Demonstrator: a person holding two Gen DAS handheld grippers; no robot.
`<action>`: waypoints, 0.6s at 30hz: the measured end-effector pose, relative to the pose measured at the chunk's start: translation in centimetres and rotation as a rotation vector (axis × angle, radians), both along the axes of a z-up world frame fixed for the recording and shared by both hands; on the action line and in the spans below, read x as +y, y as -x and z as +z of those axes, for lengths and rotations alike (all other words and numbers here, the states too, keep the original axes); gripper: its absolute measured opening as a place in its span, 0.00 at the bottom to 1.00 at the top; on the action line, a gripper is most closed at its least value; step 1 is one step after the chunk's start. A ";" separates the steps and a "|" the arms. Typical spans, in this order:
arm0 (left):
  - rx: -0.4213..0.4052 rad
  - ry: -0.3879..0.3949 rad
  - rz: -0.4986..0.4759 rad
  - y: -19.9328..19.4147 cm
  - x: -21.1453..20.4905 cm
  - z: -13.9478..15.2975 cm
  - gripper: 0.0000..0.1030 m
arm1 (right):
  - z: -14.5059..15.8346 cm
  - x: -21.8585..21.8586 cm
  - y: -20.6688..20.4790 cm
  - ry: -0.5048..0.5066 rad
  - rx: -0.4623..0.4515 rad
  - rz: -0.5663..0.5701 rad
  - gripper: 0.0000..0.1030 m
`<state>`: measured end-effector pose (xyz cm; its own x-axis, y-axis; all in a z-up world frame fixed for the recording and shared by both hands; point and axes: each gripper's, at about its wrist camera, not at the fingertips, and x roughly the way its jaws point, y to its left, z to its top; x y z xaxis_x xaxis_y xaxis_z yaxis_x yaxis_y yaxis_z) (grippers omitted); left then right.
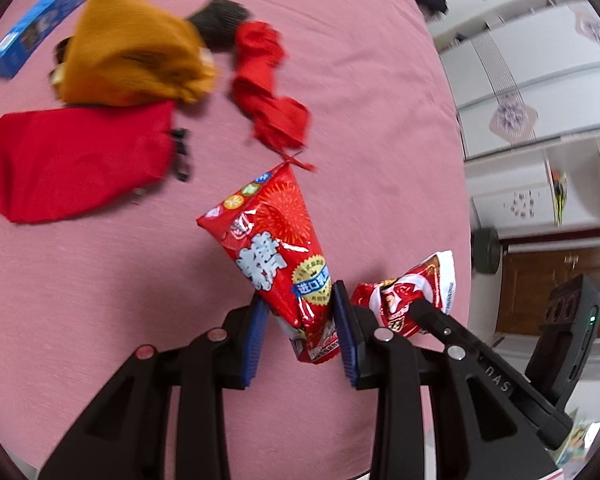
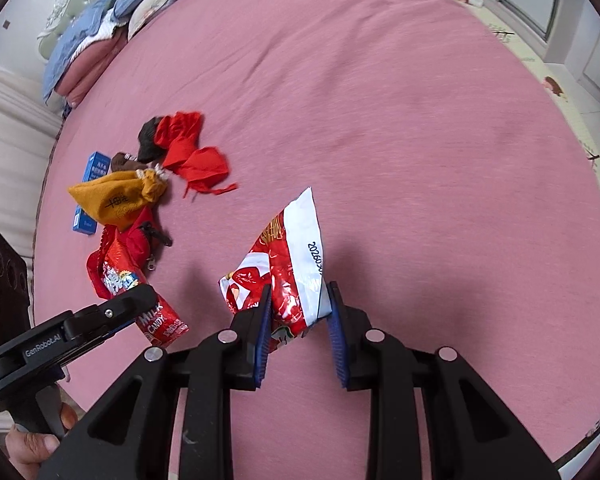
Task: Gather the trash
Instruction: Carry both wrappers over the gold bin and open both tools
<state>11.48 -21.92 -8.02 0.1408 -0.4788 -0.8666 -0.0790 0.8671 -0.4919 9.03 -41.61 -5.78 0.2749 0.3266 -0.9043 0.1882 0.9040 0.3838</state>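
My left gripper (image 1: pixel 300 312) is shut on a red milk candy bag (image 1: pixel 276 248), lifted above the pink bedspread (image 1: pixel 340 100). Its blue pads (image 1: pixel 342 332) press the bag's lower end. My right gripper (image 2: pixel 298 312) is shut on a red and white snack wrapper (image 2: pixel 288 264), also held off the bed. The same wrapper (image 1: pixel 404 296) shows to the right in the left wrist view, pinched by the right gripper's fingers (image 1: pixel 440 320). In the right wrist view the left gripper (image 2: pixel 112 312) holds the candy bag (image 2: pixel 140 296) at lower left.
On the bed lie a mustard drawstring pouch (image 1: pixel 132 60), a red zip pouch (image 1: pixel 72 160), a crumpled red cloth (image 1: pixel 268 84), a dark knit item (image 1: pixel 220 20) and a blue box (image 1: pixel 44 20). Pillows (image 2: pixel 100 28) are at the head. The bed edge and white cabinets (image 1: pixel 520 92) stand right.
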 end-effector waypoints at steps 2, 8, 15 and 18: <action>0.002 0.000 -0.025 0.2 -1.5 0.2 0.31 | 0.2 -1.4 0.5 0.005 -0.004 -0.016 0.25; 0.006 -0.002 -0.127 0.6 -8.2 0.2 0.31 | 0.7 -7.2 2.6 0.013 -0.014 -0.076 0.25; 0.008 0.005 -0.244 0.9 -16.1 0.0 0.32 | 0.9 -13.9 4.8 0.050 -0.025 -0.151 0.25; 0.009 0.004 -0.292 0.8 -19.5 -0.2 0.32 | 0.9 -17.1 5.7 0.052 -0.030 -0.196 0.25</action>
